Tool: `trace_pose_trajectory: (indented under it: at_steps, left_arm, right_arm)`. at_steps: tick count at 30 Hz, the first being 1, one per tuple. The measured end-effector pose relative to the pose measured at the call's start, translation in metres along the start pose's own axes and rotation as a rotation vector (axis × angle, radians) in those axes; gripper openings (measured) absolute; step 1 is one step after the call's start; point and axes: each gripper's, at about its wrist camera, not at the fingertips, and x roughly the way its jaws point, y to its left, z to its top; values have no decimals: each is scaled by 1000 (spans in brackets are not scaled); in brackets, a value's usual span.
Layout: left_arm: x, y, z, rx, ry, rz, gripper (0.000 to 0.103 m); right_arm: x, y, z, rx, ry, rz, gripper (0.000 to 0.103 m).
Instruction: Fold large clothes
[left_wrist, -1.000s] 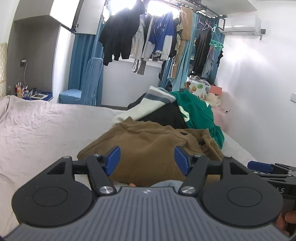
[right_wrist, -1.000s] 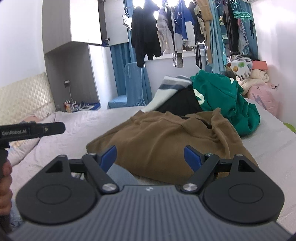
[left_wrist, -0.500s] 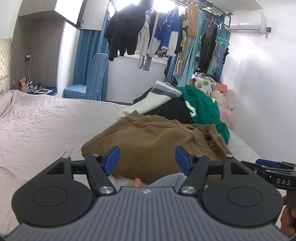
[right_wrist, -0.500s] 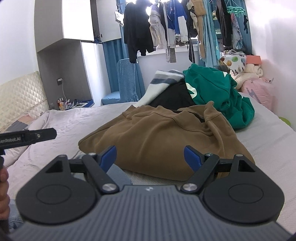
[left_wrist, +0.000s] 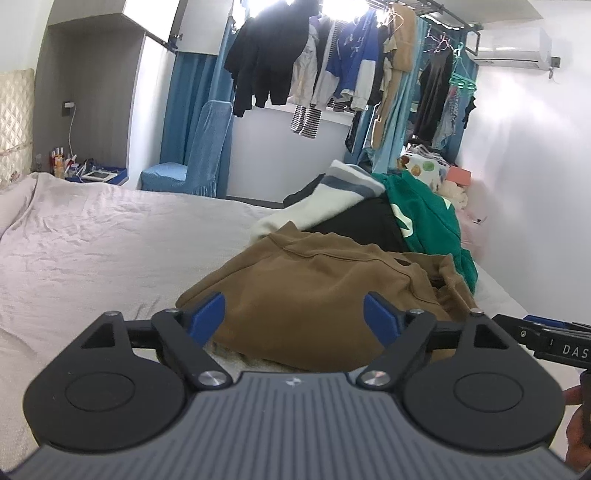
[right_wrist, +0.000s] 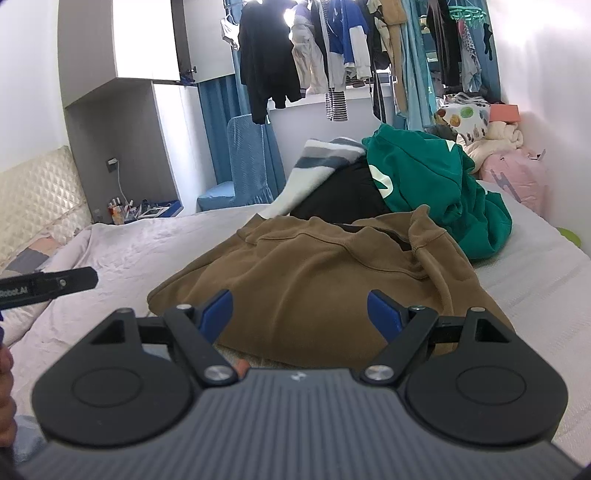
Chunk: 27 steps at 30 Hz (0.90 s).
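I am holding my left gripper (left_wrist: 293, 314) low over the bed (left_wrist: 110, 236), and its jaws are opening wider with nothing between them. I think I am making room to take the near edge of the brown sweatshirt (left_wrist: 317, 291), which is lying crumpled on the bed just in front of both tools. My right gripper (right_wrist: 301, 314) is pointing at the same sweatshirt (right_wrist: 314, 280) and its jaws are standing wide too, pinching nothing. I am keeping one tool on each side so I can grab two spots and spread the cloth flat. Behind the sweatshirt, a black top (right_wrist: 340, 199), a striped white one (right_wrist: 314, 162) and a green hoodie (right_wrist: 436, 184) are piled up, touching it. They could be getting in the way when I am spreading it. The left part of the bed is looking bare, so there is room there.
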Motion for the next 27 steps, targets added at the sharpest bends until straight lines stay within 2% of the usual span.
trace_pose_trajectory:
  at_steps: [4, 5, 6, 11, 27]
  left_arm:
    - [8, 6, 4, -15, 7, 1, 96]
    - [9, 7, 4, -13, 5, 2, 97]
    - [10, 6, 4, -10, 6, 4, 97]
    - [15, 5, 4, 3, 15, 13, 101]
    - [12, 4, 2, 8, 39, 50, 101]
  right_arm:
    - [9, 1, 3, -2, 20, -6, 86]
    - [11, 1, 4, -6, 23, -14, 90]
    - [13, 1, 3, -8, 26, -21, 103]
    - [17, 1, 3, -1, 28, -24, 103]
    - [24, 9, -4, -17, 59, -21, 103]
